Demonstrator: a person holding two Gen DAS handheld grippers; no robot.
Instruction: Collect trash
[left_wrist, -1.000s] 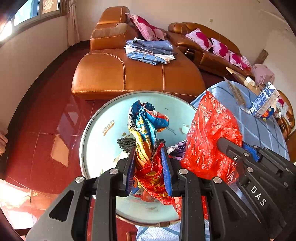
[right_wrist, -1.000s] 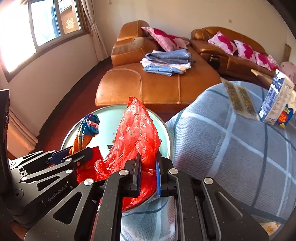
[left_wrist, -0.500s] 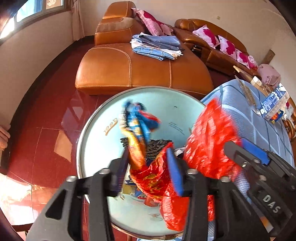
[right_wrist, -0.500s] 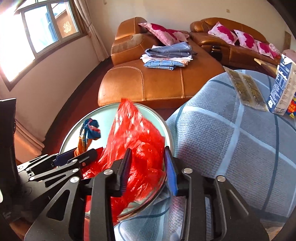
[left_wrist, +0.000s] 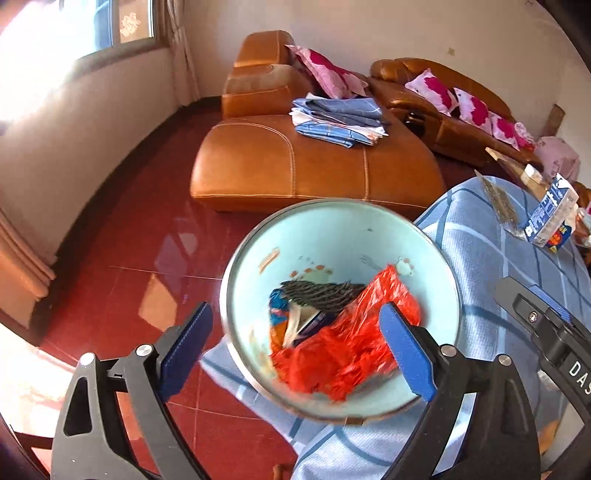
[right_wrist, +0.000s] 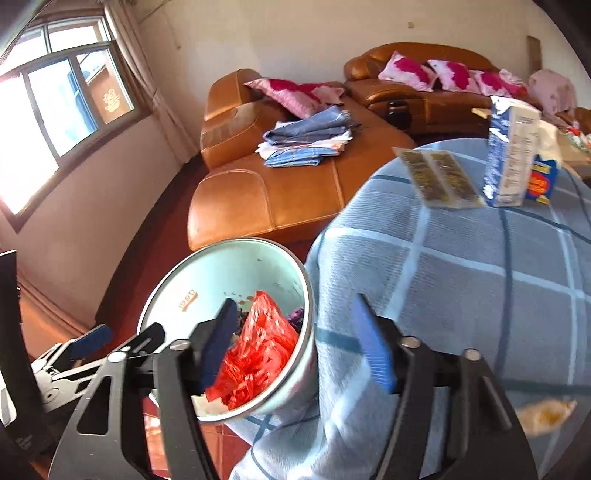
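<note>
The red plastic bag (left_wrist: 354, 350) was seen lying crumpled inside the pale blue bin (left_wrist: 251, 266), beside a colourful wrapper (left_wrist: 280, 317) and a dark ribbed piece (left_wrist: 321, 293). The bin was placed on the red floor (left_wrist: 122, 266), just beside the surface covered by a blue checked cloth (right_wrist: 461, 280). The left tongs (left_wrist: 295, 347) were held above the bin with jaws opening wide, nothing being pressed between the blue pads. The right tongs (right_wrist: 295, 347) were likewise opening, with the bag seen beyond the gap but not gripped. On the cloth, a milk carton (right_wrist: 511, 155) was seen standing upright, with a flat twin packet (right_wrist: 437, 179) near it. Folded clothes (left_wrist: 338, 123) were laid on the brown leather sofa (left_wrist: 288, 173) behind.
</note>
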